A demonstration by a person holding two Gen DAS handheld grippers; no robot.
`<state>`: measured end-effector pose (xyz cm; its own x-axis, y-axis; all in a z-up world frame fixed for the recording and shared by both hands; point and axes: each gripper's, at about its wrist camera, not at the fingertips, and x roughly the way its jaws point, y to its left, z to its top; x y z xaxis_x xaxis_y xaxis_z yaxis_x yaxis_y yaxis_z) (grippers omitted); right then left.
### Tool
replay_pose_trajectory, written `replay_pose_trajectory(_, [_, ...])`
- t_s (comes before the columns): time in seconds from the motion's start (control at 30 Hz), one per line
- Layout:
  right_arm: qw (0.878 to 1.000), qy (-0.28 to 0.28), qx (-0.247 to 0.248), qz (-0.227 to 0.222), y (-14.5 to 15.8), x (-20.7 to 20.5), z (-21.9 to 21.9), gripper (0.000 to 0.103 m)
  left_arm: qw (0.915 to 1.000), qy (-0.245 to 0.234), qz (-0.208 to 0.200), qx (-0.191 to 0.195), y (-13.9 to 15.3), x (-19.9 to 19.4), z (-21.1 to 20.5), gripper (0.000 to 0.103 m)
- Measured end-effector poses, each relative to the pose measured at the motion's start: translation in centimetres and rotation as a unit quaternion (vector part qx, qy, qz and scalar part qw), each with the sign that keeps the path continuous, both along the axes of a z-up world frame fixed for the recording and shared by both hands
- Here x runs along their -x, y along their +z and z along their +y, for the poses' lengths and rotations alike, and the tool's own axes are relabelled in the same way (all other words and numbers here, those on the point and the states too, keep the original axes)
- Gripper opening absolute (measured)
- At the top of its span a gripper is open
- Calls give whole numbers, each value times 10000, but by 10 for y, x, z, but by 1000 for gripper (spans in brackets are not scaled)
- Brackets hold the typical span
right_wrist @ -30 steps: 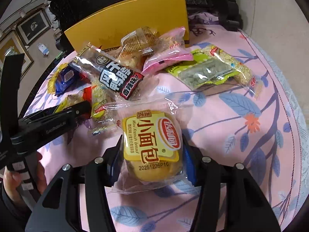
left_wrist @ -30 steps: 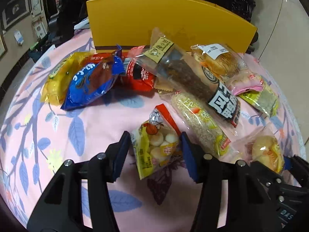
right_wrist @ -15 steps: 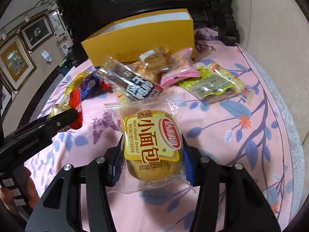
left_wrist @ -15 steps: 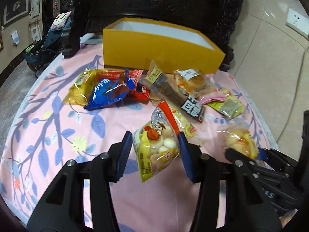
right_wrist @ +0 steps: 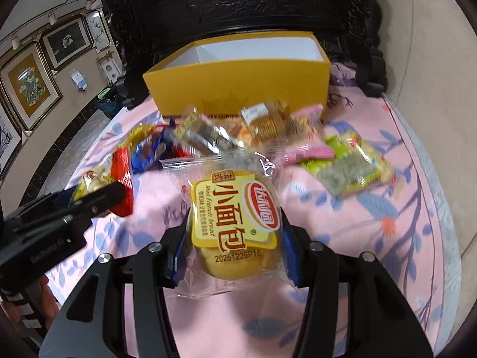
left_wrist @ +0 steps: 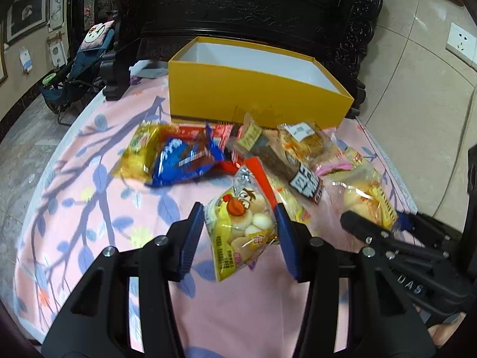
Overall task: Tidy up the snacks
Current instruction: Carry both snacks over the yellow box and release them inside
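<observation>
Left gripper (left_wrist: 240, 232) clamped on a yellow snack bag (left_wrist: 243, 226) with a cartoon face, held up off the pink tablecloth (left_wrist: 89, 197). Right gripper (right_wrist: 234, 250) clamped on a mini French bread packet (right_wrist: 235, 220), likewise lifted above the cloth. Beyond both, a loose heap: blue packet (left_wrist: 182, 164), dark long packet (left_wrist: 286, 164), green packet (right_wrist: 348, 167), pink packet (right_wrist: 307, 152). Behind the heap, open yellow box (left_wrist: 253, 95) with a white inside, standing at the table's far edge.
</observation>
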<state>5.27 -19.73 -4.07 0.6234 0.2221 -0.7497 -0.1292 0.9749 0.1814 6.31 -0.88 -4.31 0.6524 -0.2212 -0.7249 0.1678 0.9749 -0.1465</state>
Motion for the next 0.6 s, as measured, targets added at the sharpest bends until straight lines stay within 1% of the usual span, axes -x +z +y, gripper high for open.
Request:
replay_pose_trajectory(0.13, [9999, -58, -2, -145, 24, -39, -1, 53, 9998, 8, -92, -187, 17, -38, -5, 49])
replay_pose_trajectory(0.27, [9994, -142, 82, -308, 49, -82, -2, 53, 9997, 145, -142, -127, 41, -96, -5, 49])
replay_pose_trajectory(0.3, [9993, -161, 93, -338, 57, -96, -2, 53, 9996, 174, -163, -154, 47, -109, -6, 49])
replay_pose_trajectory(0.4, [9990, -172, 111, -399, 71, -120, -1, 53, 9991, 226, -260, -263, 62, -143, -13, 49])
replay_pose_trajectory(0.5, [9988, -194, 147, -426, 78, -145, 0, 53, 9988, 226, -291, -316, 72, -173, -20, 49])
replay_pose_trajectory(0.6, [9988, -244, 137, -398, 79, -169, -2, 53, 9985, 223, -336, -369, 78, -198, -27, 49])
